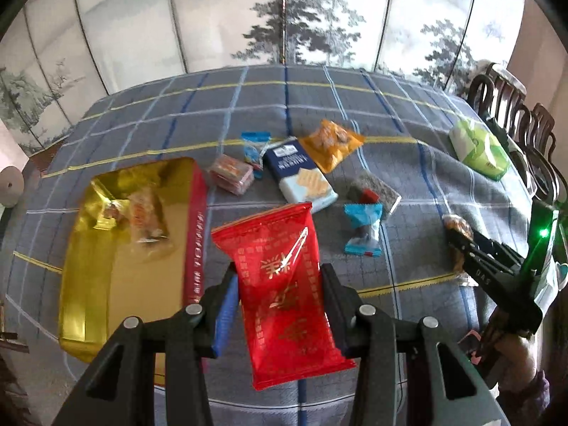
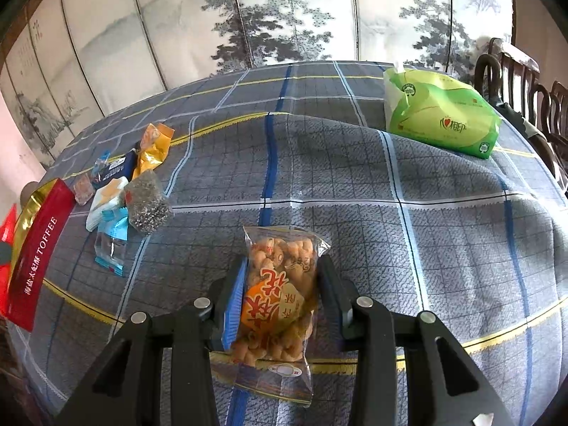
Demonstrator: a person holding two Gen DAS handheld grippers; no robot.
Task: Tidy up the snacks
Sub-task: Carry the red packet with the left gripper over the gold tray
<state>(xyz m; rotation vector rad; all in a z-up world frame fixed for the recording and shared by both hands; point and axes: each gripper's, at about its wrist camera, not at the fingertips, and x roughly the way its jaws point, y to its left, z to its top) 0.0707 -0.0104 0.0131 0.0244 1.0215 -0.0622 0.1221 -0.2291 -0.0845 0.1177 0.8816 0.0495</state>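
**Two snack packets held over a checked tablecloth**

A table draped in a grey checked cloth (image 2: 355, 184) with blue and yellow lines stands before a folding screen (image 1: 284, 17) painted with ink-wash trees.

The left gripper (image 1: 280, 294) is closed on a red foil packet (image 1: 284, 284), its pads pressing the packet's two long sides; the packet hangs tilted, clear of the cloth. Just to the left of it lies a gold tray (image 1: 106, 266) with a red wall, holding two small wrapped sweets near its far end (the wrappers glare, so what they contain is hard to say). Beyond the packet lies a loose cluster: a pink clear-wrapped piece (image 1: 232, 174), a navy wafer pack (image 1: 301, 177), an orange pouch (image 1: 332, 143), a speckled grey packet (image 1: 376, 191) and a blue-ended candy wrapper (image 1: 364, 229).

The right gripper (image 2: 280, 294) is clamped on a clear bag of golden twists (image 2: 280, 301) with an orange label, the bag's lower edge seemingly touching the cloth. Well apart, at the far right of the table, sits a green tissue pack (image 2: 440, 117). A dark wooden chair (image 2: 518, 78) stands behind it. In the left wrist view, a hand (image 1: 511, 355) grips the right tool's handle.
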